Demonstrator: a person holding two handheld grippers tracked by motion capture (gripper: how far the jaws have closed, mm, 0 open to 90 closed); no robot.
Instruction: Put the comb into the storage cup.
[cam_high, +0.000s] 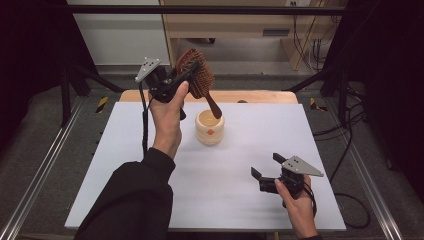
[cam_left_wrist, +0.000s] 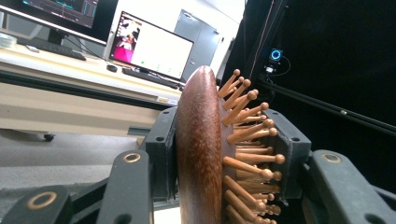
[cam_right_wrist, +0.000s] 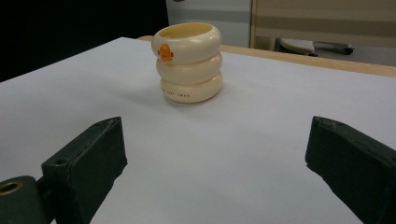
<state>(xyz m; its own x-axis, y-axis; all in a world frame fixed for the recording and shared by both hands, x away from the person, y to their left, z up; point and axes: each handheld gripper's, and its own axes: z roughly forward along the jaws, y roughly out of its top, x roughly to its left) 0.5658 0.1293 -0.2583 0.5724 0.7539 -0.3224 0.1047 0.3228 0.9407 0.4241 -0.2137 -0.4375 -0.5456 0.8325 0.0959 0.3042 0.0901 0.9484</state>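
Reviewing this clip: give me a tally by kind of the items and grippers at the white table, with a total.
Hairbrush, brown wood, held up in the left gripper: 1
Cup, cream, ringed, with an orange mark, standing on the table: 1
Grippers, the left one and the right gripper, open over the table: 2
Total: 4

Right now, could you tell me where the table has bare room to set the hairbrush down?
The white table top is bare left of the cream cup, beyond it toward the wooden edge, and between it and the right gripper. It is crowded only above the cup, where the left gripper holds the hairbrush with its handle over the mouth.
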